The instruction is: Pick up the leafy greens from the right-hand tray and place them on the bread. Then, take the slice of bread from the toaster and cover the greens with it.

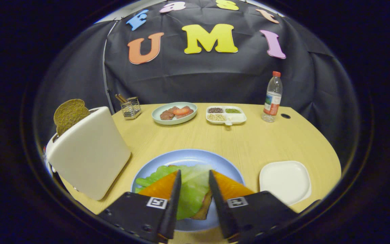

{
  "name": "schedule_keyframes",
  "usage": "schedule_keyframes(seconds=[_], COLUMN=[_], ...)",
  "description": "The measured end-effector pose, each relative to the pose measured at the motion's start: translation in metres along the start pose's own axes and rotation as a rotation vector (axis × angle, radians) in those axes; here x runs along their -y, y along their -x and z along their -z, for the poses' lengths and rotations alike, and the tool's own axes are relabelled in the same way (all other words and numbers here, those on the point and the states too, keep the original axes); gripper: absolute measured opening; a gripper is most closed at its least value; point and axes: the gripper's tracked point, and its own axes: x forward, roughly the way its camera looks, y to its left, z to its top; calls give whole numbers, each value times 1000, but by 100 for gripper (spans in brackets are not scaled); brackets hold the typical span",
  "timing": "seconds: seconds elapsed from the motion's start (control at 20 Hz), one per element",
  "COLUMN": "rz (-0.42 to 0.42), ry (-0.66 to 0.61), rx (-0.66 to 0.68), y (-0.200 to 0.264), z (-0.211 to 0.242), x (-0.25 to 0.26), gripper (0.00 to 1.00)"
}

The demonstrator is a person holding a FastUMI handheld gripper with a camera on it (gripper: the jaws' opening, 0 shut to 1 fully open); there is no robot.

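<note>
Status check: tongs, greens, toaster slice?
Tongs open, over the plate. Leafy greens lying on bread. Bread slice upright in toaster. Nothing in the way.

Booth wall (215,78): black cloth, creased, hung behind and around the table; a pale seam or pole runs down its left part; table (215,139): light wood-grain top, rounded edge, with a small dark hole near its far right corner; lighting: even, from above.

Staged recording booth mocked up as a kitchen: black cloth wall (215,78) behind a wooden bench (249,142), toaster (90,152) at its left edge, food plates across it.
</note>
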Motion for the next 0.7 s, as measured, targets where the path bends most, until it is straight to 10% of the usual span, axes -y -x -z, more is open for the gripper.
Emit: schedule_keyframes(seconds=[0.15,0.35,0.7], rz=[46,46,-48], ry=[42,72,8], rx=[80,222,316], y=[15,53,101], z=[-20,-56,-94], x=[2,-26,-112], gripper=[75,98,98])
